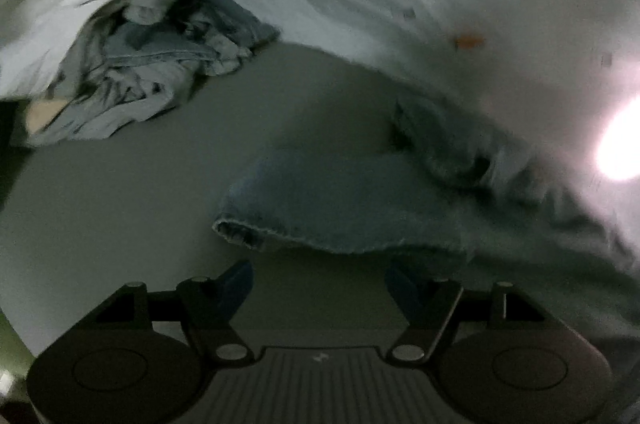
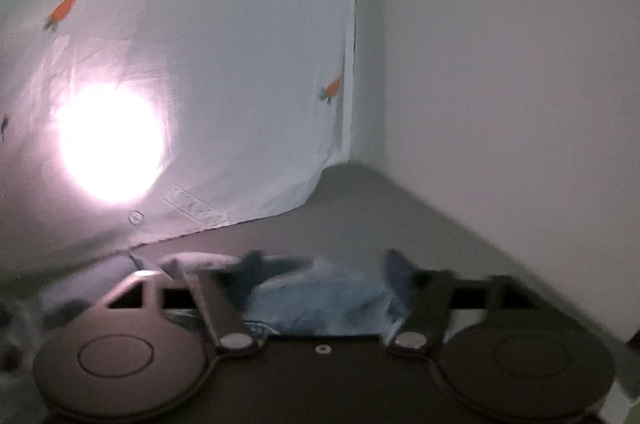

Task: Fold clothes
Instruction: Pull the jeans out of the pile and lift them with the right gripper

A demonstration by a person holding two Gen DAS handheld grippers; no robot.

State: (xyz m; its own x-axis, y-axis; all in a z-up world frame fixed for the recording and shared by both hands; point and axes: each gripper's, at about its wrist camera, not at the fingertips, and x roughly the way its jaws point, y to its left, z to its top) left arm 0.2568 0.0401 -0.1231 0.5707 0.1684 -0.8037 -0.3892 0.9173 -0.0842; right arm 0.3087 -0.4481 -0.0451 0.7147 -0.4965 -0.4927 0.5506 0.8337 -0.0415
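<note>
Left gripper [image 1: 319, 284] hovers with fingers apart, empty, the denim garment [image 1: 340, 199] just ahead at one o'clock, likely lining up a hem grab; right gripper [image 2: 320, 276] also spread, blue cloth bunched between its fingers, grip unclear

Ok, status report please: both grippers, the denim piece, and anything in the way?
Left gripper open, empty. Right gripper open, blue denim garment lying between its fingers. White carrot-print sheet hangs close behind; crumpled pile of pale clothes sits far left.
</note>
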